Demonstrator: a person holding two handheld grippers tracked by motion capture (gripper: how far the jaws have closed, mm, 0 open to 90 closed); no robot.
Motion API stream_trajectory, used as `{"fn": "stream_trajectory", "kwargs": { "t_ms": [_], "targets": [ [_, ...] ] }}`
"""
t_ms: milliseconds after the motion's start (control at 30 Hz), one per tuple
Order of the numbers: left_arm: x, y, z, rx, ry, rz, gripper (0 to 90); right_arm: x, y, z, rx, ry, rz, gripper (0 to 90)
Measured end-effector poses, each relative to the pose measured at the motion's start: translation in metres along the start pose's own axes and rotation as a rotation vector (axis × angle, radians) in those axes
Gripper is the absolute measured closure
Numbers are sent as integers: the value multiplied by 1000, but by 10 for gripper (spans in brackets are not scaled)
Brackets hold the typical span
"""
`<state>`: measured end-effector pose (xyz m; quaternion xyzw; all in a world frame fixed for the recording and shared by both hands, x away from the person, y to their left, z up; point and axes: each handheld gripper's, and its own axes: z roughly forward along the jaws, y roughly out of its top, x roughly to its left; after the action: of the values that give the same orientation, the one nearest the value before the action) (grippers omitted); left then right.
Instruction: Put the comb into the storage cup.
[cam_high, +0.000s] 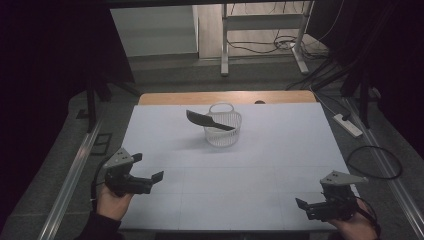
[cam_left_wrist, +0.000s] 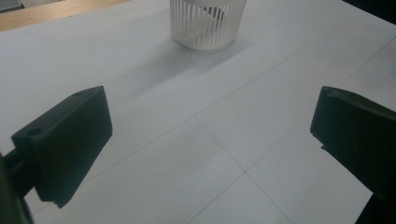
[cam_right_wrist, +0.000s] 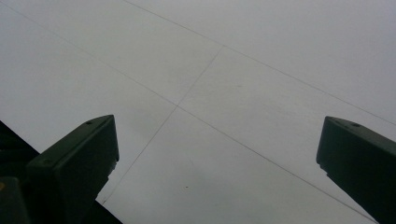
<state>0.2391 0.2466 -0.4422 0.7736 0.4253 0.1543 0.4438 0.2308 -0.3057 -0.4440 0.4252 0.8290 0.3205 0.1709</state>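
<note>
With jaws spread wide, both tools (cam_high: 148, 167) (cam_high: 302, 203) empty above table (cam_high: 250, 175).

Wooden table (cam_high: 165, 98) bears 1 white sheet (cam_high: 270, 165) marked with thin grid lines; bare wood shows along the far edge. 1 white slatted basket (cam_high: 222, 131) stands on the sheet, toward the far middle.

Left gripper (cam_high: 148, 167) sits low at the near-left of the table (cam_high: 260, 165), and the basket (cam_high: 223, 131) stands well ahead of it, off to its right, toward the far edge. A spatula (cam_high: 207, 120) lies across the basket's rim, blade jutting out left. Right gripper (cam_high: 302, 204) rests near-right, with the basket far ahead and left of it.
</note>
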Motion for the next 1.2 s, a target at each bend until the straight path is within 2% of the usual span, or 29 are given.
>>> {"fn": "stream_trajectory", "kwargs": {
  "t_ms": [800, 1200],
  "targets": [
    [-1, -30, -35, -18, 52, -54, 0, 1, 1, 1, 1, -4, -5, 0],
    [-4, -42, -47, -3, 92, -60, 0, 1, 1, 1, 0, -8, -8, 0]
  ]
}}
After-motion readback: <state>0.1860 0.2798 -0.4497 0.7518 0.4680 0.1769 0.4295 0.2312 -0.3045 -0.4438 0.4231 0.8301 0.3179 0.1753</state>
